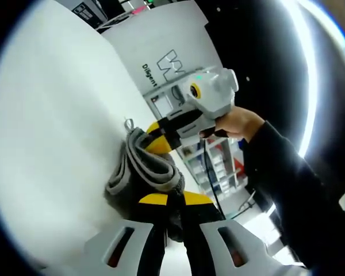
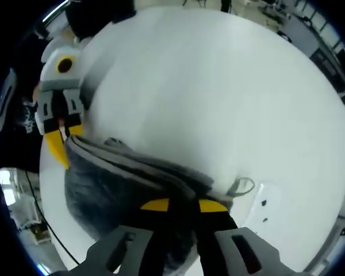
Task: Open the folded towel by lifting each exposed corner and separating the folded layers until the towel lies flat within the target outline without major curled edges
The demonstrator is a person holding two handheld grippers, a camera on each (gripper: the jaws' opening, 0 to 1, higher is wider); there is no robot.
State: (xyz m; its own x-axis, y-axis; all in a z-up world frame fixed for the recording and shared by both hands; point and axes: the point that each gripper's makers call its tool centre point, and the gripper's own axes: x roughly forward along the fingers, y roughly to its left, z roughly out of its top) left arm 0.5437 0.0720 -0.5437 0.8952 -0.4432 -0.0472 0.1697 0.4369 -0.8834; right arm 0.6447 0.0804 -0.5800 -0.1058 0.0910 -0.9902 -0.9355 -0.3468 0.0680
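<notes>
Above the white table [image 2: 218,86], you hold the grey towel [image 2: 126,172] lifted between both tongs: left gripper [image 1: 168,201] clamped on one end, right gripper [image 2: 184,205] on the other. Pull unevenly and a thick fold could slip free, dropping bunched.

Gripper [image 1: 168,202] tips vanish inside the grey towel [image 1: 144,169] folds — hidden (lower layers too).

Left gripper view: my left gripper [image 1: 173,202] is clamped on the grey folded towel [image 1: 142,172] above the white counter [image 1: 57,126]. My right gripper [image 1: 156,138], held by a hand [image 1: 237,122], pinches the towel's far edge with its yellow fingers [image 1: 158,144].
</notes>
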